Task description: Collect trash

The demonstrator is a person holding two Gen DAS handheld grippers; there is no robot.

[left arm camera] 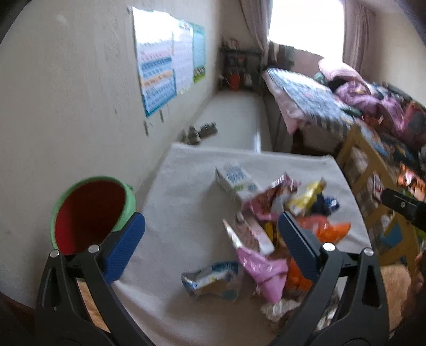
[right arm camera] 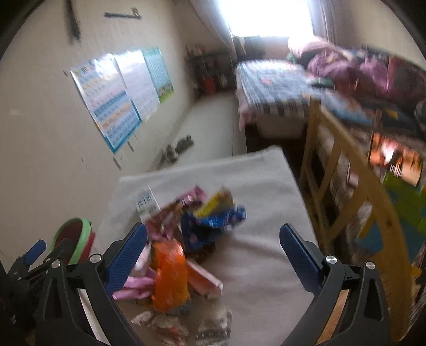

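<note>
Left gripper (left arm camera: 211,246): jaws spread wide, nothing between the pads; held above the near part of a white cloth-covered surface (left arm camera: 186,191).
Right gripper (right arm camera: 213,255): jaws likewise wide apart, holding nothing; hovers over the same surface, right of the trash pile.
Between left jaws, nearest: a crumpled silver-blue wrapper (left arm camera: 210,278) lies flat on the cloth, just inside the right finger's side.
At left gripper's right finger: a pink wrapper (left arm camera: 263,268) and a pale pink carton (left arm camera: 253,234) lie just beside the pad; whether they touch it cannot be told through the blur.
Beyond that finger: an orange packet (left arm camera: 327,229), a yellow packet (left arm camera: 306,197) and a white-blue carton (left arm camera: 235,181), heaped together.
Bin: green bucket with red interior (left arm camera: 90,213), just behind the left gripper's left finger, mouth tilted toward the camera; it stands off the cloth's left edge, against the wall.
Right wrist view, near: orange packet (right arm camera: 170,274) sits just inside the left finger; pink wrappers (right arm camera: 135,288) partly behind that finger; grey crumpled scraps (right arm camera: 170,324) below it.
Right wrist view, mid: dark blue bag (right arm camera: 210,226), yellow packet and white carton behind the orange one; all lie toward the left jaw, right jaw over bare cloth.
Other gripper: the left one is seen at the lower left of the right wrist view, next to the bucket.
Far, ahead of both jaws: wall posters (left arm camera: 165,71), a bed with a patterned cover (right arm camera: 271,87), a bright window (right arm camera: 266,16).
Right of jaws: wooden shelf frame (right arm camera: 338,170).
Image quality: motion blur in both views; print on wrappers unreadable.
</note>
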